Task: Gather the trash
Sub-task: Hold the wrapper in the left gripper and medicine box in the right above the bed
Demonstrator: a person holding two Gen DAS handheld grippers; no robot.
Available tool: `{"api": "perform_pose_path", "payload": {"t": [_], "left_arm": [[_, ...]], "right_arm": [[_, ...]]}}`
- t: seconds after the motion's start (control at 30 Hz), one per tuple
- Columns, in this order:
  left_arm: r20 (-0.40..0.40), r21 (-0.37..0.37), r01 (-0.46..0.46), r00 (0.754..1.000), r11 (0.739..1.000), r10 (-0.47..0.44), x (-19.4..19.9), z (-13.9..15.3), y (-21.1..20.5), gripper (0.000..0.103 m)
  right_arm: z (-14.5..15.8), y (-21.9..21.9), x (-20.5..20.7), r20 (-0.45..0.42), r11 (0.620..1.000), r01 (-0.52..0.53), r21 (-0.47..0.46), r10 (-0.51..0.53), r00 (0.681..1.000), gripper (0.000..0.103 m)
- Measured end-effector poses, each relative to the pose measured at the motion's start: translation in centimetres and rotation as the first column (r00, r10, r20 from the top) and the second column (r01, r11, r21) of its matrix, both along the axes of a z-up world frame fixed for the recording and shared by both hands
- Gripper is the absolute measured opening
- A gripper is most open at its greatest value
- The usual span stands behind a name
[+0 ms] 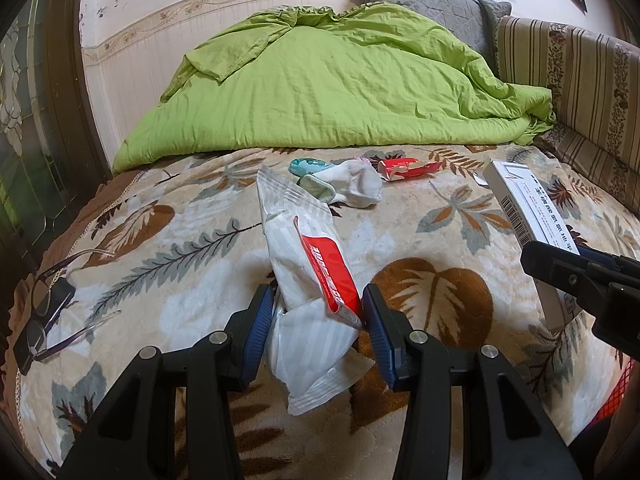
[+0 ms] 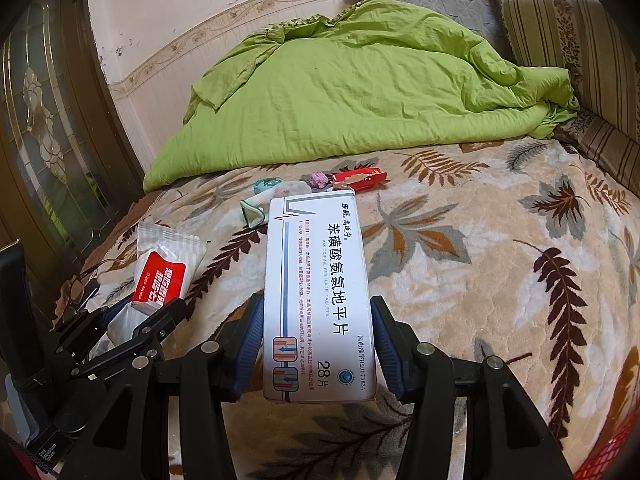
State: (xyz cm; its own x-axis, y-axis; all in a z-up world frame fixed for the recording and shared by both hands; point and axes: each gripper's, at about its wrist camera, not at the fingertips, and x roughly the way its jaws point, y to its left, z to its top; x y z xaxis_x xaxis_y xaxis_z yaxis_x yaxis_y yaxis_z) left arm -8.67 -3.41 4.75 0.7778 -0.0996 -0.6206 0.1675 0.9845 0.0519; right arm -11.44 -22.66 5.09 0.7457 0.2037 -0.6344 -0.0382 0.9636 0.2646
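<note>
Trash in both my claws, over the leaf-patterned blanket [image 2: 500, 240].
My left gripper [image 1: 316, 312] clamped a crinkled white-and-red wet-wipe pack [image 1: 304, 256] at frame centre; my right gripper [image 2: 316, 332] clamped a white medicine box [image 2: 318, 280] reading "AMLODIPINE BESILATE TABLETS", "28".

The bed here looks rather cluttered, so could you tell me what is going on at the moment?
A person is clearing trash off the bed with two tools. The left hand-held gripper has closed on a white and red wrapper, and the right hand-held gripper holds a white tablet box. Farther back, a red packet, a white sock and a teal item lie near the green duvet. Glasses rest at the left edge.
</note>
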Motion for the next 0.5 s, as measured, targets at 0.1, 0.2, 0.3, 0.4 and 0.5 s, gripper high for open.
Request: {"api": "perform_pose_path", "payload": {"t": [0.1,0.2,0.3,0.4,0.5], "left_arm": [[0.000,0.001,0.000,1.000,1.000,0.000,0.02,-0.03,0.03,0.045],[0.000,0.000,0.000,1.000,1.000,0.000,0.03,-0.04,0.02,0.045],[0.000,-0.002,0.000,1.000,1.000,0.000,0.02,-0.04,0.01,0.045],[0.000,0.000,0.001,1.000,1.000,-0.001,0.02,-0.07,-0.04,0.045],[0.000,0.001,0.001,1.000,1.000,-0.001,0.01,-0.04,-0.05,0.045]], "right_arm": [[-0.02,-0.01,0.03,-0.001,1.000,0.000,-0.001,0.000,1.000,0.056],[-0.03,-0.06,0.03,0.001,1.000,0.000,0.001,0.000,1.000,0.056],[0.00,-0.06,0.02,0.001,1.000,0.000,0.001,0.000,1.000,0.056],[0.00,-0.07,0.03,0.000,1.000,-0.001,-0.001,0.001,1.000,0.056],[0.00,-0.09,0.03,0.000,1.000,-0.001,0.000,0.001,1.000,0.056]]}}
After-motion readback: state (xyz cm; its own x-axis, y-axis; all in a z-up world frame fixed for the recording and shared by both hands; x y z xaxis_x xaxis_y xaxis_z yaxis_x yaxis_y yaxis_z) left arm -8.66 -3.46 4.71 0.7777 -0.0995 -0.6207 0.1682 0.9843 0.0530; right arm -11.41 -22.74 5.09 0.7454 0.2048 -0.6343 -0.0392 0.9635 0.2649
